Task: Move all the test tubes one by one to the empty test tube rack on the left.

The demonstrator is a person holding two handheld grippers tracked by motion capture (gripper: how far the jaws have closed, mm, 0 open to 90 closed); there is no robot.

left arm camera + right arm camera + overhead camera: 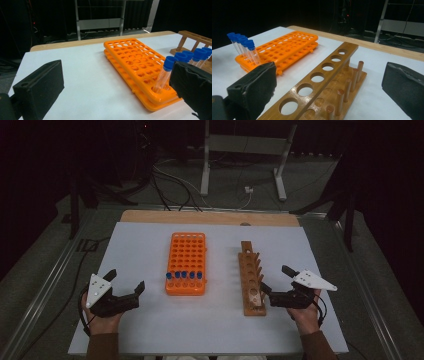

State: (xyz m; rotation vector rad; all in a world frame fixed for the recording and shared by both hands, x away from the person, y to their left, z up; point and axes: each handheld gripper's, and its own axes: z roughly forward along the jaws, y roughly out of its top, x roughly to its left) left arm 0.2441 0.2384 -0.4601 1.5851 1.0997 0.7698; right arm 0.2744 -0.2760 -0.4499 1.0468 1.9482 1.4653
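left gripper (126, 281) and right gripper (272, 280) both spread wide and empty, flanking orange rack (186, 262) with blue-capped tubes (184, 275) and wooden rack (251, 277) on white table (150, 320).

White sheet (150, 320) over wooden table (200, 216); metal stand (240, 145), floor cables (170, 185) behind.

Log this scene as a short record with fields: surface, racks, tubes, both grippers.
surface: white table top
left rack: orange plastic tube rack
tubes: five clear test tubes with blue caps, upright in one row near the orange rack's near end
right rack: brown wooden tube rack, holes empty
left gripper: open, holds nothing, left of the orange rack
right gripper: open, holds nothing, beside the wooden rack
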